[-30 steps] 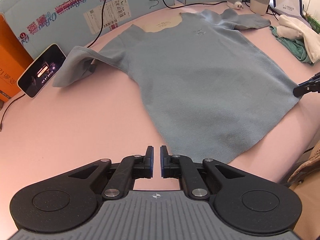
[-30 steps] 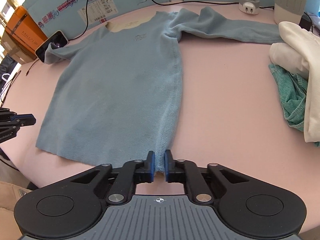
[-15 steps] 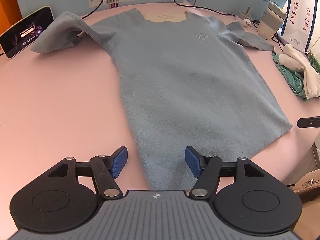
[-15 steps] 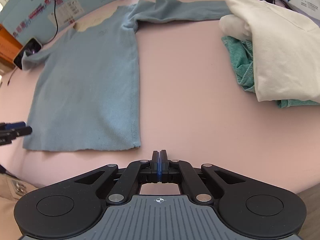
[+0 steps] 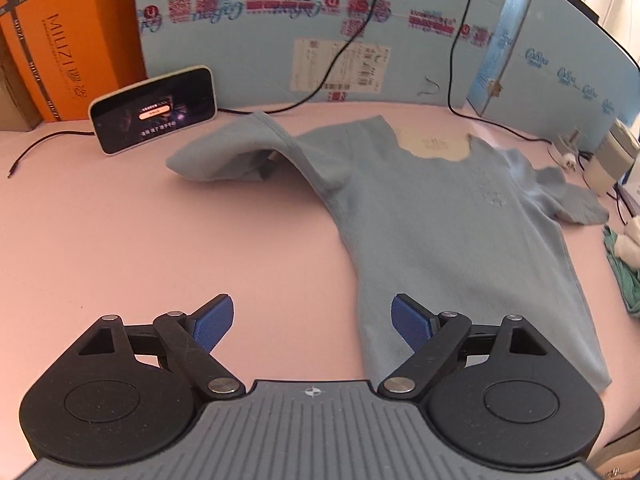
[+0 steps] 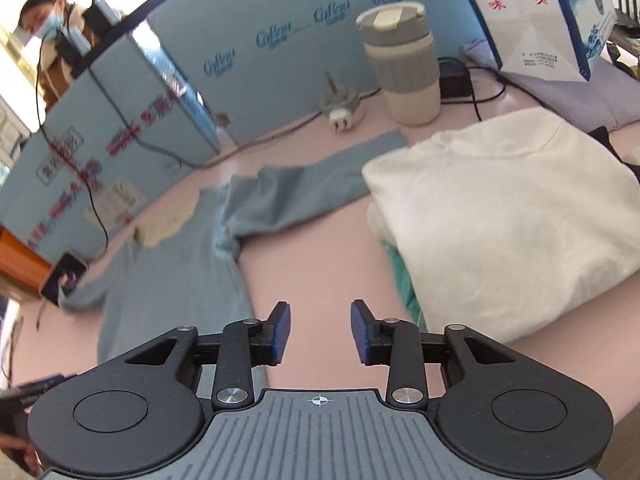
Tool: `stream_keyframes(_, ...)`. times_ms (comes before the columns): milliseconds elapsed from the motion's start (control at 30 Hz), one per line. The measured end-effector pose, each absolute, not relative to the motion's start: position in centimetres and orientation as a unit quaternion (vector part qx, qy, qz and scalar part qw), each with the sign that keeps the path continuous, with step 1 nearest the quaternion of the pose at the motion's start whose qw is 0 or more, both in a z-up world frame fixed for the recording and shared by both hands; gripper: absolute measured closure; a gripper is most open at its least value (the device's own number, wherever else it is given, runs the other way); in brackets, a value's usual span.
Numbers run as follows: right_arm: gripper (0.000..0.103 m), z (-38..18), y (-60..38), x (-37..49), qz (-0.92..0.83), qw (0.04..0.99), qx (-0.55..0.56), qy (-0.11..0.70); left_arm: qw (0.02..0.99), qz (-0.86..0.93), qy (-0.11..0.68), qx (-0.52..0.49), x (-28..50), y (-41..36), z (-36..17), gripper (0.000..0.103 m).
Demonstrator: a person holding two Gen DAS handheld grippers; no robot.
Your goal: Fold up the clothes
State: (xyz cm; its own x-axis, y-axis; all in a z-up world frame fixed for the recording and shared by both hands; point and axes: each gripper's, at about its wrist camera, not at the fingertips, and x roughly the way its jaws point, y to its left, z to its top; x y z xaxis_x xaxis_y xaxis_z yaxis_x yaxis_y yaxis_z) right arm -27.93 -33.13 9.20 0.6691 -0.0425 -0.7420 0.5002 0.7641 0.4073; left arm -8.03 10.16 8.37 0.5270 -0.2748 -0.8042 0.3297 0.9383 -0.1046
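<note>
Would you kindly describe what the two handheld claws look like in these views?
The left claw and right claw match: black linkage arms with silver pivot pins, round black side discs, a ribbed grey centre plate marked with a small crosshair, and textured blue finger pads.

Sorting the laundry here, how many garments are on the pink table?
3: blue top spread flat mid-table; white garment folded at right; green garment beneath it. Others may be hidden.

Left wrist view: low over pink table [image 5: 120, 248], angled down along own fingers, facing blue board wall [image 5: 280, 40] at frame top. Phone [image 5: 154, 110] upper left, blue sweater [image 5: 460, 232] centre right. Right wrist view: close above table, rolled, wall slanting across upper left; white garment [image 6: 500, 232] near at right. Shared: sweater, phone, wall, tumbler [image 6: 400, 64].
</note>
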Motion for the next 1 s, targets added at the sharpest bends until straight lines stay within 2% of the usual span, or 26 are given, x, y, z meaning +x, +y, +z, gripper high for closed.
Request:
stream_keyframes(133,0.068,10.3,-36.4,-25.9,-0.175,0.872,0.319,0.327,0.874,-0.175,0.452,0.022,-8.1,9.8,8.4,0.015)
stream_keyframes(267,0.068,8.5,-40.4,-23.1,-0.198,0.859,0.343,0.323,0.863,-0.188,0.468,0.018,-8.8,8.4,7.4,0.015)
stream_keyframes(567,0.068,2.8,-44.7,-15.8,-0.224,0.839,0.281,0.408,0.846,-0.170,0.505,0.002,-10.5,6.7,5.6,0.015)
stream_keyframes(800,0.068,0.5,-45.8,-13.5,-0.221,0.818,0.243,0.473,0.838,-0.146,0.526,-0.007,-10.7,6.2,4.6,0.015)
stream_keyframes(1000,0.069,-0.3,-46.0,-14.0,-0.213,0.827,0.240,0.462,0.834,-0.164,0.526,-0.002,-10.4,4.4,4.6,0.015)
